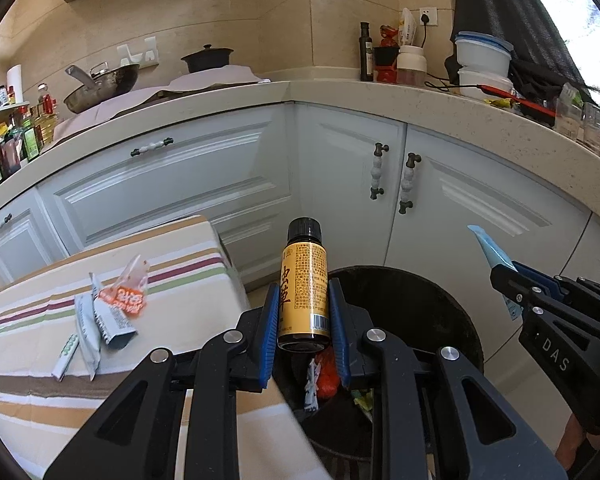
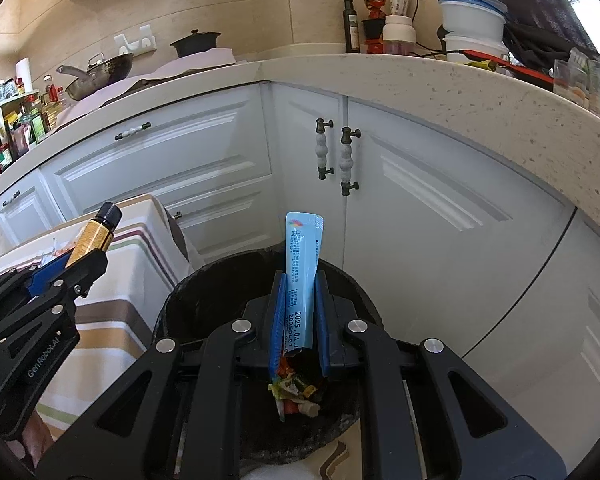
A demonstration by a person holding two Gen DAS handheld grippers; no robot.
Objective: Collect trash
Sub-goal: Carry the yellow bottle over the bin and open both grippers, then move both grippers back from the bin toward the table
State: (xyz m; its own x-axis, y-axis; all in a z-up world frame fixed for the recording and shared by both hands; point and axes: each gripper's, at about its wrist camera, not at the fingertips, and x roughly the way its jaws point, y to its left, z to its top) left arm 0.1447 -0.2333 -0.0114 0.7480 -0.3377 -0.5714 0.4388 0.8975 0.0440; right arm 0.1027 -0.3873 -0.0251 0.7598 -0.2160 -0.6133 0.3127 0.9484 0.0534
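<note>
Both over the black bin (image 2: 204,300) now — my left claw (image 1: 304,320) clenched on the yellow bottle (image 1: 303,284), my right claw (image 2: 300,312) pinching the blue sachet (image 2: 302,264), ready to drop.

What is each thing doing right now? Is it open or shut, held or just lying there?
left gripper: shut on the bottle.
bottle: capped, held upright over the bin.
right gripper: shut on the blue sachet.
blue sachet: held upright over the bin.
trash bin: open, trash already inside.
wrappers: lying loose on the striped cloth.
cabinet doors: shut.
black pot: lid on.
</note>
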